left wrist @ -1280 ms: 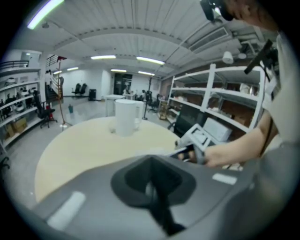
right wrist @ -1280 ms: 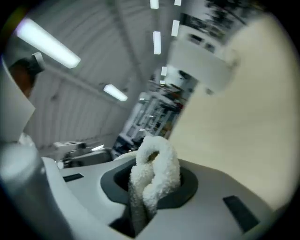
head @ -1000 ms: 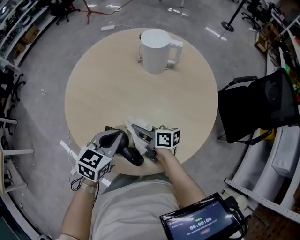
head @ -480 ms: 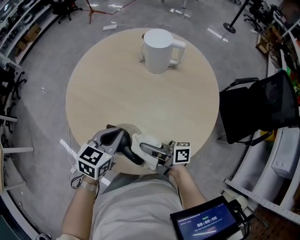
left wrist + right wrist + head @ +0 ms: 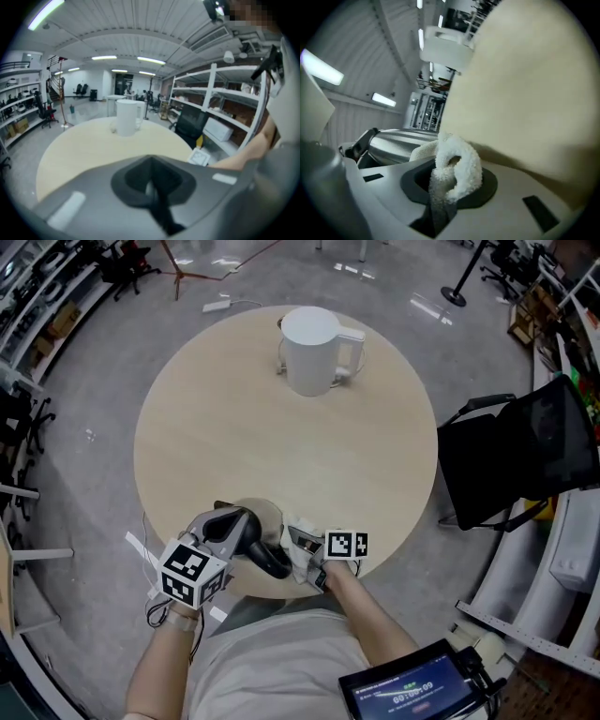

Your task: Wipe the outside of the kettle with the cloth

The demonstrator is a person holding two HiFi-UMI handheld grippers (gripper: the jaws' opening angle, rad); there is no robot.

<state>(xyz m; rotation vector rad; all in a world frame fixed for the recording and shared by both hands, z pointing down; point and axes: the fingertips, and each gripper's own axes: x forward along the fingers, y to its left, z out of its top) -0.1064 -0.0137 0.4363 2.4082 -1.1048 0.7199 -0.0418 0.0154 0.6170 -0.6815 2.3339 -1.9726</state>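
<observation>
White: one kettle (image 5: 311, 351), one cloth (image 5: 459, 171) in right claw (image 5: 439, 201).

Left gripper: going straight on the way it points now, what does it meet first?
Likely the kettle. In its own view the left gripper looks across bare table, kettle just left of centre, nothing between. It could slip past on the kettle's right; depth is unclear.

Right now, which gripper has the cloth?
The right gripper: its jaws are shut on the fluffy white cloth. The left gripper has its jaws together with nothing between them.
</observation>
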